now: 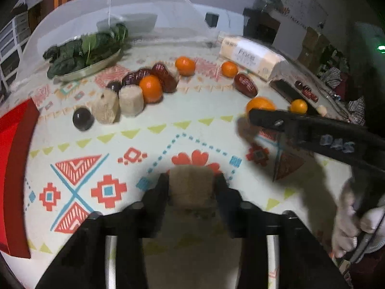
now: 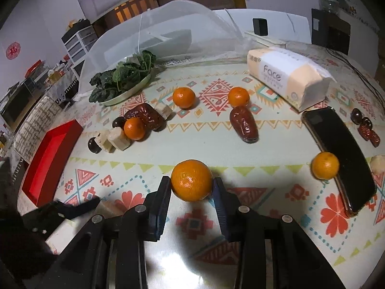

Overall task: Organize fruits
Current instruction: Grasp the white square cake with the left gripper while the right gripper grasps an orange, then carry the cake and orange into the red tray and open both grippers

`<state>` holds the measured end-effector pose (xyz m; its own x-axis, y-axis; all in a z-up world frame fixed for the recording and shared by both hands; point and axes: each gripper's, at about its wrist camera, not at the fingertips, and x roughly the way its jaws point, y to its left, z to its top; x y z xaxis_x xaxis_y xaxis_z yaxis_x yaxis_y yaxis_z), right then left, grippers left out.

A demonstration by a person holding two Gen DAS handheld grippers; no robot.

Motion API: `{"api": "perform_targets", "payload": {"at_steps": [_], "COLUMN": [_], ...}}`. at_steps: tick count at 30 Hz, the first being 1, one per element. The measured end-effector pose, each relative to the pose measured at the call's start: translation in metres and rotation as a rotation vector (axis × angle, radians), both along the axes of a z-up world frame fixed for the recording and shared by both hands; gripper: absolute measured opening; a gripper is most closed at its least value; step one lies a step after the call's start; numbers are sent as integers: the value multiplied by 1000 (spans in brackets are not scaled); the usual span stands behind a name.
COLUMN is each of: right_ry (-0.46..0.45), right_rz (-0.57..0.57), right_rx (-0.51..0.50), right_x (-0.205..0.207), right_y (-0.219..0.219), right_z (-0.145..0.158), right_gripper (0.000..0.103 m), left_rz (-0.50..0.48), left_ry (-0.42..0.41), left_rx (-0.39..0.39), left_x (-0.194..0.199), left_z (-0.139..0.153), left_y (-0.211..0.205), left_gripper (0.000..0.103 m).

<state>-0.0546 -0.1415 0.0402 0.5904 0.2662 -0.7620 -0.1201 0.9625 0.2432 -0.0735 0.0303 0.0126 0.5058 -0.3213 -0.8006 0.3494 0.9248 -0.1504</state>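
My left gripper (image 1: pixel 191 183) is shut on a beige cylindrical piece (image 1: pixel 191 185) and holds it over the patterned tablecloth. My right gripper (image 2: pixel 191 183) is shut on an orange (image 2: pixel 191 179); it also shows in the left wrist view (image 1: pixel 255 118) with the orange (image 1: pixel 259 104) at its tip. A cluster lies further back: an orange (image 1: pixel 150 88), beige pieces (image 1: pixel 131 101), dark red dates (image 1: pixel 166 75) and dark round fruits (image 1: pixel 82 118). More oranges (image 2: pixel 183 97) (image 2: pixel 238 97) (image 2: pixel 324 165) and a date (image 2: pixel 244 125) are scattered.
A red tray (image 2: pixel 51 155) sits at the left table edge. A plate of leafy greens (image 2: pixel 125 78) stands under a raised mesh cover (image 2: pixel 168 24). A tissue pack (image 2: pixel 286 74) and a black phone (image 2: pixel 339 151) lie at the right, with small dates (image 2: pixel 365 127) beyond.
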Motion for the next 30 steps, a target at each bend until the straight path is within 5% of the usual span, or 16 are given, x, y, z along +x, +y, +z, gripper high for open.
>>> {"api": "perform_targets", "payload": {"at_steps": [6,18,25,30], "right_ry": [-36,-240,-364,-376], "right_rz": [7,84,233,356], "right_rx": [6,166,262,274], "right_x": [-16,-65,-75,-58], "right_y": [7,50,105,168], "right_z": [22,125,211,247], "right_gripper": [38,38,39,39], "left_rz": [75,241,384,486], "left_ry": [-38,-344,-466,-425], "left_rx": [-112,-320,-225,-132], "left_x": [-16,-88,-96,-70], "left_z": [22,152,216,211], "left_y": [40,182,271,319], "left_gripper": [36,36,36,36]}}
